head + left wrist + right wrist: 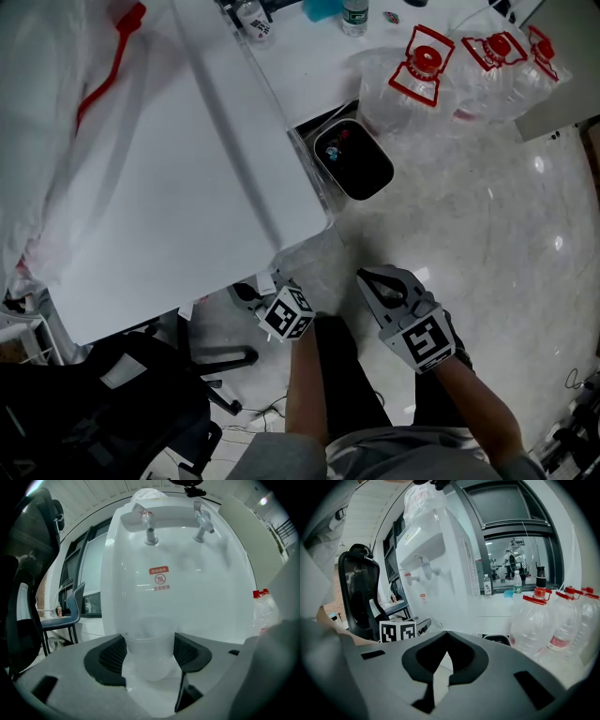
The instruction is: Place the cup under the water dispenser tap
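Clamping a clear cup (149,651) between its jaws, the left gripper (149,663) faces the white water dispenser (187,602) in its own view, two taps (150,527) well above the cup. The right gripper view alone shows the right gripper (440,663), jaws met on nothing, and red-capped bottles (536,630). Only the head view shows a black bin (354,161) beside the dispenser

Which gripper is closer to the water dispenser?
Left. The left gripper, holding the cup, faces the water dispenser close up, below its taps. The right gripper is shut and empty, farther out to the side.
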`<state>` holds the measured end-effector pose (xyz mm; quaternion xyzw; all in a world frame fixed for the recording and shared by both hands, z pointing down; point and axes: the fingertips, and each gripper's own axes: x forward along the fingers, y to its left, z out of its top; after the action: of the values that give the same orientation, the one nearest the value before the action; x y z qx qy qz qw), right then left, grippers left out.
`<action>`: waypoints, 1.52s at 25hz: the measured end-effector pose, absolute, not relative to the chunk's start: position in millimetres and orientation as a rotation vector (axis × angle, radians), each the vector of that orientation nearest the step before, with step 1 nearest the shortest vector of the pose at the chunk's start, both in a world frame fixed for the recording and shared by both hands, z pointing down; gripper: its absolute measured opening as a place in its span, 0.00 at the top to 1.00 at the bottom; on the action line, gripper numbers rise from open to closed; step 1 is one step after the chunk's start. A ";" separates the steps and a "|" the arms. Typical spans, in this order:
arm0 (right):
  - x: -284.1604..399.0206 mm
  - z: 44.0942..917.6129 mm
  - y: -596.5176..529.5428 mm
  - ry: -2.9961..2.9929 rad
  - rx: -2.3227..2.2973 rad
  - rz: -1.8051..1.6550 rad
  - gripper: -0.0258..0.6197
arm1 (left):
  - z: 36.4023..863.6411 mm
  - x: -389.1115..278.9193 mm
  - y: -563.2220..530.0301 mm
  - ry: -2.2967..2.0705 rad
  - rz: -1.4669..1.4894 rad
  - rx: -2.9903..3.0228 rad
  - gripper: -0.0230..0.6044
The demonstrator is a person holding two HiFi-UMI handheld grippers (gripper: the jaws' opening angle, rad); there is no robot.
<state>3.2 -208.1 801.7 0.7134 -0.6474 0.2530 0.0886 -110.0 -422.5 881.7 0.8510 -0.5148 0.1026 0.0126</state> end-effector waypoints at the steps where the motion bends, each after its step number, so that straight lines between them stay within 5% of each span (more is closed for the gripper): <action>1: 3.8 802.6 -207.3 -1.925 2.131 0.767 0.95 | 881.5 -109.8 -422.6 -1.602 0.318 2.655 0.49; 30: -12.7 719.7 -185.4 -1.875 2.249 0.958 0.95 | 828.8 -138.6 -351.9 -1.227 0.583 2.683 0.43; 38: -20.0 660.4 -175.3 -1.858 2.335 1.000 0.95 | 728.5 -128.5 -310.0 -0.905 0.590 2.833 0.62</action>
<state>-20.0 -175.3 660.4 0.7419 -0.5904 0.3178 -0.0027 -128.5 -310.0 728.5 0.9329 -0.2980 0.1944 0.0546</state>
